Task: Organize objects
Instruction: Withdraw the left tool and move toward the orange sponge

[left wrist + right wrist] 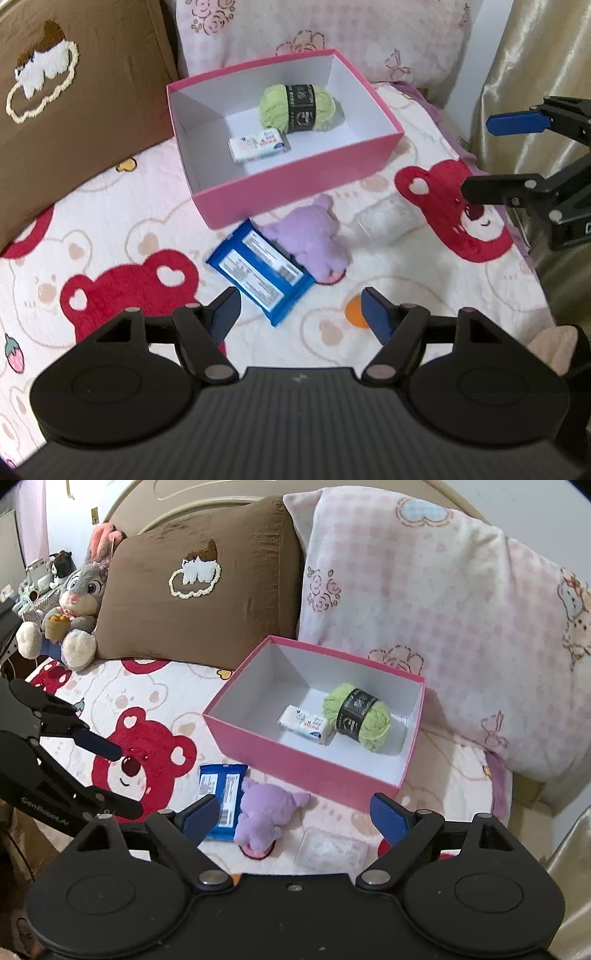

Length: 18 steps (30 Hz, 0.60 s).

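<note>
A pink box (pixel 295 188) (pixel 295 768) sits on the bed and holds a green yarn ball (pixel 297 108) (pixel 358 716) and a small white packet (pixel 258 144) (pixel 304 724). In front of it lie a blue snack pack (pixel 258 273) (pixel 221 794), a purple plush (pixel 314 240) (pixel 260 819), a clear plastic box (pixel 388 221) (pixel 330 849) and an orange ball (pixel 354 314). My left gripper (pixel 301 314) (pixel 123 781) hovers open over the blue pack's near end. My right gripper (pixel 295 818) (pixel 480 158) is open above the purple plush and the clear box, holding nothing.
A brown pillow (pixel 192 590) (pixel 74 110) and a pink checked pillow (pixel 424 627) (pixel 314 33) lean behind the box. A grey bunny plush (pixel 77 605) sits at the far left. A curtain (pixel 535 74) hangs beside the bed's right edge.
</note>
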Each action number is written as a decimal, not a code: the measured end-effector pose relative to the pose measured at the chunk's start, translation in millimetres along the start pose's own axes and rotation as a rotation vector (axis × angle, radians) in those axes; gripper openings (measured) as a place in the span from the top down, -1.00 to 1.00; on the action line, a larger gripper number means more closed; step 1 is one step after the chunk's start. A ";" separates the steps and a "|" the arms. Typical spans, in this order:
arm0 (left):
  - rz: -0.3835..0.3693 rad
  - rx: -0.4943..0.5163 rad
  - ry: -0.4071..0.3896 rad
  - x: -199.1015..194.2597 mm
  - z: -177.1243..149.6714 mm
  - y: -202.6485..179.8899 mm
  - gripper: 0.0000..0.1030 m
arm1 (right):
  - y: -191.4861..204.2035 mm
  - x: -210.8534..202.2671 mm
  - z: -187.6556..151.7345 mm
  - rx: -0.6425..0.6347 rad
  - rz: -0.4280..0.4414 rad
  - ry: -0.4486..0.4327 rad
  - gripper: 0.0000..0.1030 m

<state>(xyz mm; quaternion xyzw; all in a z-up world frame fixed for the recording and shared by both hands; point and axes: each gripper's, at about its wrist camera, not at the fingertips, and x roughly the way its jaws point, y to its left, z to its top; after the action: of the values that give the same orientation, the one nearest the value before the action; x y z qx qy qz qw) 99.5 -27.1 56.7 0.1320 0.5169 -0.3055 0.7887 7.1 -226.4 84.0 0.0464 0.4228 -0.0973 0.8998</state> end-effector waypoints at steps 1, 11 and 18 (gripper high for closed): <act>-0.011 0.002 0.006 -1.7 -2.3 -1.4 -0.43 | -0.8 -2.8 -1.6 0.001 0.009 0.001 -0.77; -0.061 0.033 0.011 -16.7 -18.3 -20.3 -0.72 | 7.7 -24.1 -19.8 -0.093 0.029 -0.003 -0.77; -0.083 0.005 0.028 3.0 -36.2 -19.7 -0.74 | 9.0 -19.1 -52.7 -0.128 0.017 -0.020 -0.77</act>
<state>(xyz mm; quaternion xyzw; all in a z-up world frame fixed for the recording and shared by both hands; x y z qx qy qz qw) 61.5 -24.5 40.5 0.1168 0.5320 -0.3373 0.7679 -42.5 -206.2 65.1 -0.0088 0.4186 -0.0628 0.9060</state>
